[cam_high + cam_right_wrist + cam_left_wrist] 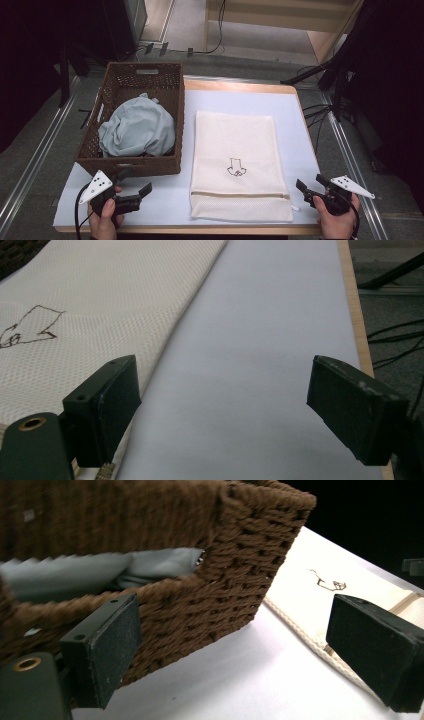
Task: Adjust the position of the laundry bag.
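A cream mesh laundry bag (238, 165) with a small line drawing lies flat in the middle of the white table cover; its zipper runs along the near end. To its left stands a brown wicker basket (168, 102) holding a crumpled pale grey-blue garment (137, 127). My left gripper (134, 184) rests open near the table's front left corner, just before the basket's near wall (225, 595). My right gripper (311, 184) sits open at the front right, beside the bag's right edge (165, 335). Nothing lies between either pair of jaws.
The white cover (295, 130) lies on a wooden table whose edge (306, 125) shows at the right. Black stands and cables (320, 75) crowd the floor at the right and behind. A metal rail (45, 145) runs along the left.
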A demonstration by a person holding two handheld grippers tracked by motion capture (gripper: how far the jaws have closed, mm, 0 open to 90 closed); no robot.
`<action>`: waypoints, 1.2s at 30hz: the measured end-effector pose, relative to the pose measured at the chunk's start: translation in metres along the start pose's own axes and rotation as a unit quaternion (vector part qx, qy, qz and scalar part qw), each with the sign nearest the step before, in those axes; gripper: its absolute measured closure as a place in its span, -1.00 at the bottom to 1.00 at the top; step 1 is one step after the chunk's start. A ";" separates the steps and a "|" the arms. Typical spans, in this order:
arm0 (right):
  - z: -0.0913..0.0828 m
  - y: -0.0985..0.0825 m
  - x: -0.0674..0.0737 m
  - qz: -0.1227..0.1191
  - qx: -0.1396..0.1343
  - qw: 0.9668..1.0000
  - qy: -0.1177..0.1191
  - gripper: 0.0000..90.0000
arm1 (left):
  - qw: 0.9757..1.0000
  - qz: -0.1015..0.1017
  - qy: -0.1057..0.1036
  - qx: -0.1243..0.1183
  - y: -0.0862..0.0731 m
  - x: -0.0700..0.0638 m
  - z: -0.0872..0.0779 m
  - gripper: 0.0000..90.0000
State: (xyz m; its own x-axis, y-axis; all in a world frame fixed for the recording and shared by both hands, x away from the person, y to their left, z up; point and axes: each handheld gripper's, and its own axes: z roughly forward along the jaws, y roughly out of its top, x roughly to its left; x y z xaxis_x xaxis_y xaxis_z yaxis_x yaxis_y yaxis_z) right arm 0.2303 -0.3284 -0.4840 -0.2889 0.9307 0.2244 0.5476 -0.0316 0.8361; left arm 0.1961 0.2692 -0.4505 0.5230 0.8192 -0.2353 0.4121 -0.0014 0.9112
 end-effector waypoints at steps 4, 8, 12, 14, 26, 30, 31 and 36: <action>0.000 0.001 0.000 -0.004 -0.005 1.000 0.011 -0.68 | 1.000 -0.006 0.008 -0.004 0.002 -0.005 0.002 -0.83; 0.005 0.002 0.007 -0.012 0.008 1.000 0.012 -0.68 | 1.000 -0.013 0.011 -0.001 0.002 -0.016 0.006 -0.83; 0.011 0.003 0.018 -0.022 0.026 0.999 0.020 -0.69 | 1.000 -0.003 0.001 0.004 0.000 -0.031 0.014 -0.82; 0.016 0.004 0.021 -0.024 0.042 0.999 0.020 -0.68 | 1.000 0.004 0.000 0.010 -0.001 -0.039 0.019 -0.81; 0.025 0.000 0.035 -0.024 0.053 0.997 0.046 -0.09 | 0.997 0.032 -0.018 0.072 -0.014 -0.085 0.044 -0.59; 0.030 0.000 0.037 -0.026 0.065 0.996 0.048 0.00 | 0.993 0.042 -0.045 0.105 -0.022 -0.100 0.050 -0.47; 0.030 0.000 0.038 -0.025 0.066 0.996 0.049 0.01 | 0.991 0.044 -0.049 0.113 -0.024 -0.103 0.052 -0.42; 0.031 -0.003 0.040 -0.027 0.071 0.996 0.052 0.10 | 0.988 0.043 -0.057 0.138 -0.033 -0.113 0.059 -0.06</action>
State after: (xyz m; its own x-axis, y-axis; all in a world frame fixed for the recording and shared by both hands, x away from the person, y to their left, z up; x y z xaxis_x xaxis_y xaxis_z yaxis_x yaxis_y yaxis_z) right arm 0.2417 -0.2794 -0.4930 -0.3963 0.8867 0.2380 0.6320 0.0755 0.7713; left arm 0.1678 0.1430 -0.4739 0.6381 0.7401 -0.2124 0.5428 -0.2367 0.8058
